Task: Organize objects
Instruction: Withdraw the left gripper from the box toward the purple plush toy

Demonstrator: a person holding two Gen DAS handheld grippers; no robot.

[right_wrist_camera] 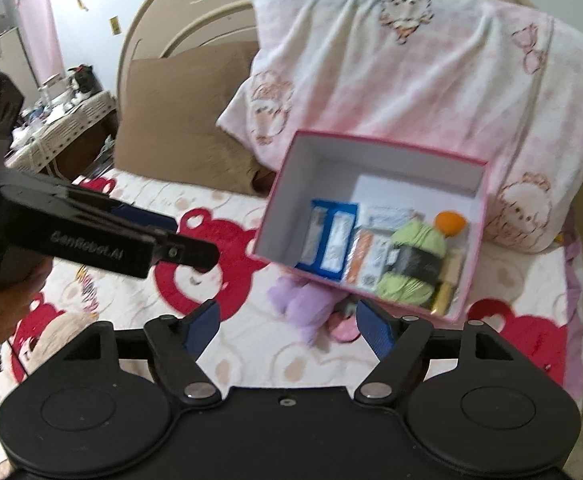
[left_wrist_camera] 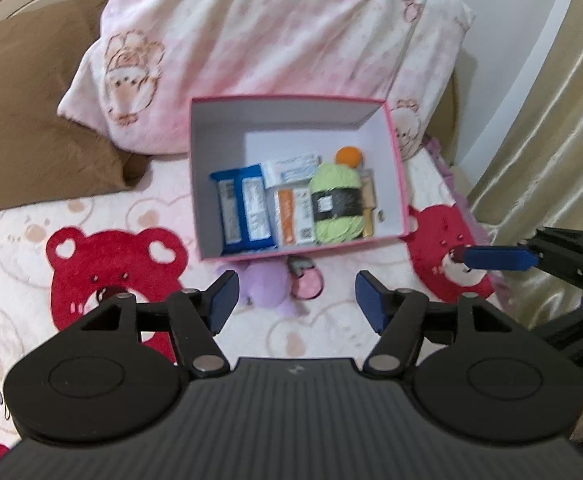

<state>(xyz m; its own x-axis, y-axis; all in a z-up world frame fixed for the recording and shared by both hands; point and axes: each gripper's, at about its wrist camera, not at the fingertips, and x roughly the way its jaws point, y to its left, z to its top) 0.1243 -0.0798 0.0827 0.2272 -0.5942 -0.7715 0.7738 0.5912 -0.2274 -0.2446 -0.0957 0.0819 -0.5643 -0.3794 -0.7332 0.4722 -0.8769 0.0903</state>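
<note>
Hovering short of pink box (left_wrist_camera: 397,184) near rim: left gripper (left_wrist_camera: 296,300), right gripper (right_wrist_camera: 287,326) agape, empty.

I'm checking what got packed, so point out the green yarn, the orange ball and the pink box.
green yarn (left_wrist_camera: 336,204): left wrist view, black label band.
orange ball (left_wrist_camera: 349,157): left wrist view, its top.
pink box (right_wrist_camera: 371,139): right wrist view, far rim.

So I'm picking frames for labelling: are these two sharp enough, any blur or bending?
Left wrist view: box contents soft, labels unreadable, edges bowed by the fisheye. Right wrist view: similar blur on the yarn; headboard curves strongly; even indoor light, no glare.
</note>
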